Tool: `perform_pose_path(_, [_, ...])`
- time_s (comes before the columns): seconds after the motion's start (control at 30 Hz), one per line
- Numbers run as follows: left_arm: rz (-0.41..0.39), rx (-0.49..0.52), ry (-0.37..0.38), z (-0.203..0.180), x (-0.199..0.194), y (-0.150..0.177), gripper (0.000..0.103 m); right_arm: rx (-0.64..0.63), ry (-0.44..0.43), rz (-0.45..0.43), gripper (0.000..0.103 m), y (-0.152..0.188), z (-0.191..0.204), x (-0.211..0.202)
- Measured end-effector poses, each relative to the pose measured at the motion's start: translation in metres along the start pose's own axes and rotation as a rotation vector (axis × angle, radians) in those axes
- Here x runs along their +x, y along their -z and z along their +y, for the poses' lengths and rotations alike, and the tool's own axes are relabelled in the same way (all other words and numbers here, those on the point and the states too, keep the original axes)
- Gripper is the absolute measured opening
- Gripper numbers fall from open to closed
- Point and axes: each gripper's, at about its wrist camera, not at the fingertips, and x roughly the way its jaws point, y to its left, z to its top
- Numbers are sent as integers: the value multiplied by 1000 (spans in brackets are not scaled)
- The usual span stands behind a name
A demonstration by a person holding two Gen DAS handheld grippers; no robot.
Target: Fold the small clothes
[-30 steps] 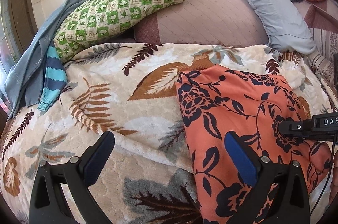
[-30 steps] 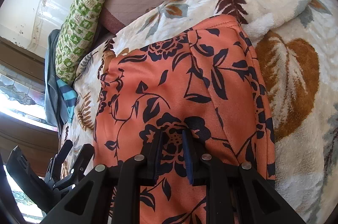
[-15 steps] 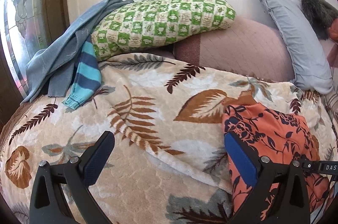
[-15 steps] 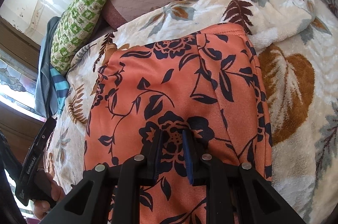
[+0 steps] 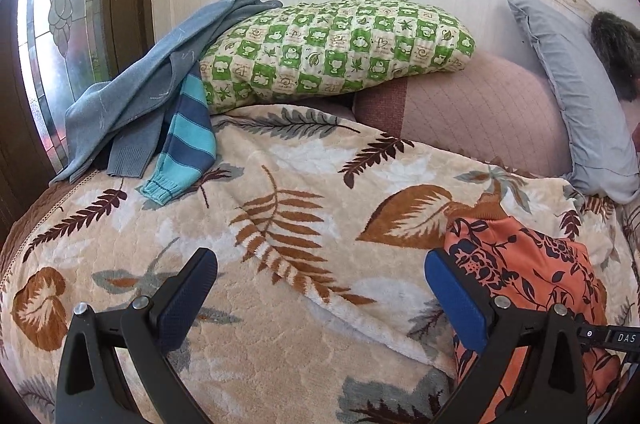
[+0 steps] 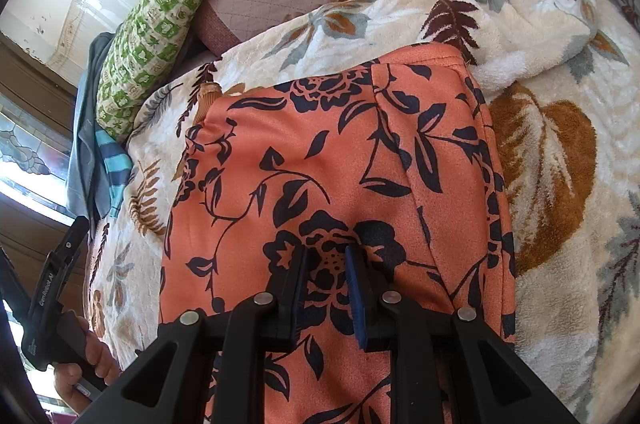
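Observation:
An orange garment with dark blue flowers point(image 6: 320, 152) lies flat on the leaf-patterned blanket point(image 6: 560, 184). My right gripper point(image 6: 326, 264) is at its near end, jaws narrow, with a pinch of the floral cloth between the pads. In the left wrist view the same orange garment point(image 5: 528, 264) sits at the lower right, partly behind the right blue pad. My left gripper point(image 5: 320, 288) stands wide open over bare blanket point(image 5: 280, 344), left of the garment, holding nothing. A hand holds that left gripper at the bed's left edge point(image 6: 52, 284).
A green checked pillow point(image 5: 332, 48) lies at the back on a pink quilted cushion point(image 5: 480, 112), with a grey pillow point(image 5: 576, 96) to the right. A grey-blue sweater point(image 5: 152, 92) and a blue striped sleeve point(image 5: 188, 144) lie at the back left by a window point(image 5: 52, 24).
My left gripper has drawn away leftward from the orange garment, still open; the garment slid to the lower right of its view. The right gripper keeps its hold in place.

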Motion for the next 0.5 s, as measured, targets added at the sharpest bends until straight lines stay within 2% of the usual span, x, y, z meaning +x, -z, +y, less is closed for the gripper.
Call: perform_pose_path(0.5, [0, 53, 8, -10, -1, 3, 103, 2, 1, 0, 22, 0, 0, 0])
